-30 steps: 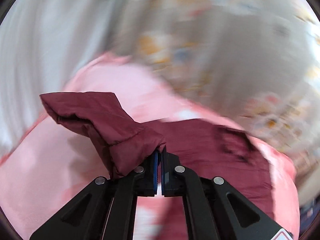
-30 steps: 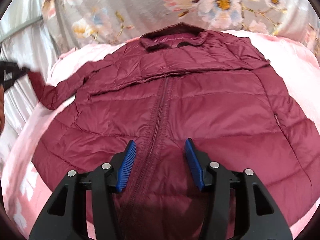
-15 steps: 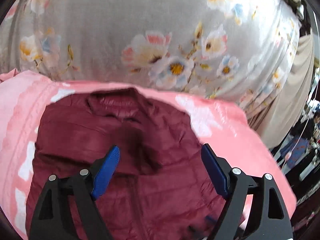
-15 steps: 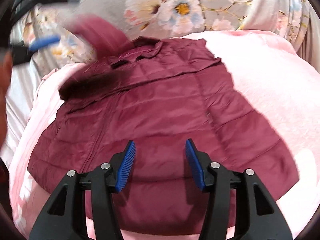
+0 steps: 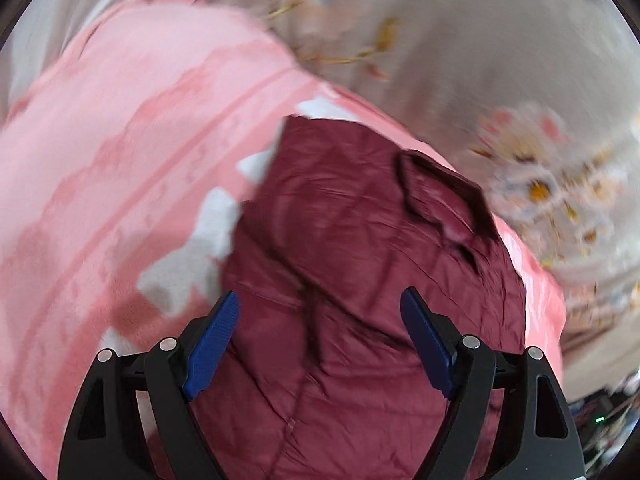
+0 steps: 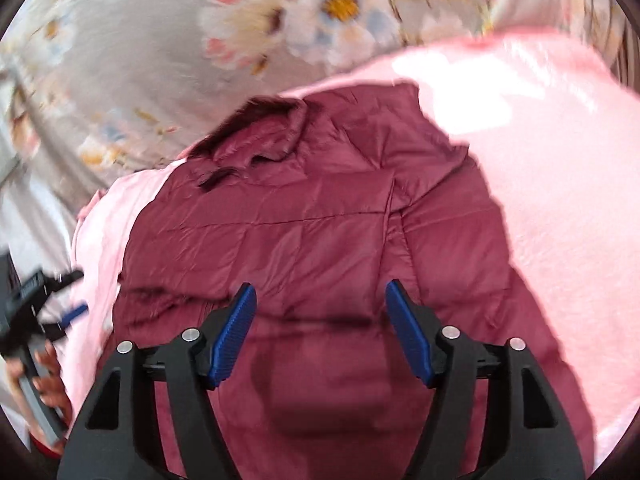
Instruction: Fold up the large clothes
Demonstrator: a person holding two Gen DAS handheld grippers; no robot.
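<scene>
A maroon quilted jacket (image 6: 320, 220) lies on a pink blanket (image 6: 560, 200), its collar (image 6: 264, 120) toward the floral sheet. A sleeve is folded across its front. It also shows in the left wrist view (image 5: 360, 260), with the collar (image 5: 440, 200) at the right. My right gripper (image 6: 320, 320) is open and empty, hovering over the lower middle of the jacket. My left gripper (image 5: 320, 332) is open and empty above the jacket's left part. The left gripper also appears at the left edge of the right wrist view (image 6: 36, 312), held by a hand.
A grey floral sheet (image 6: 200, 40) covers the bed beyond the pink blanket (image 5: 120, 140). A dim room with clutter shows at the far right edge of the left wrist view (image 5: 600, 420).
My left gripper let go of the sleeve it held a second ago, opened, and swung back to the jacket's left side. The right gripper stayed open and shifted over the jacket.
</scene>
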